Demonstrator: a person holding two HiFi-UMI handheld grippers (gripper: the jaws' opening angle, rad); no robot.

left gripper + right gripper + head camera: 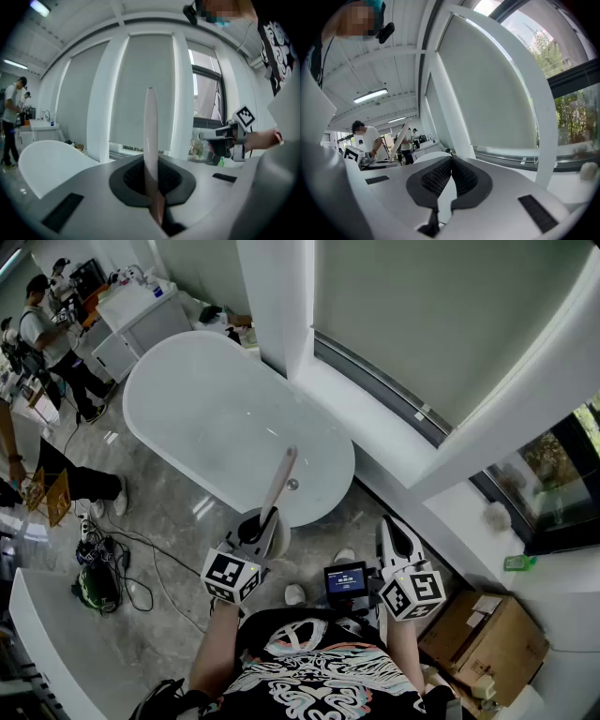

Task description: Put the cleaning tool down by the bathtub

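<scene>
The cleaning tool (pixel 280 480), pinched by its handle in the left gripper (pixel 261 524), could be knocked against the bathtub (pixel 216 418) while lowered.

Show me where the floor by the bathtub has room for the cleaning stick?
Free: the bare floor between the bathtub and the cables, and the narrow strip between the tub's near end and the white ledge. Crowded: the cables at the left, the cardboard box at the right.

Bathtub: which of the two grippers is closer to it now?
Left. The left gripper is at the near end of the bathtub, shut on the cleaning tool, whose handle reaches over it. The right gripper hangs farther off, over the floor, shut and empty.
</scene>
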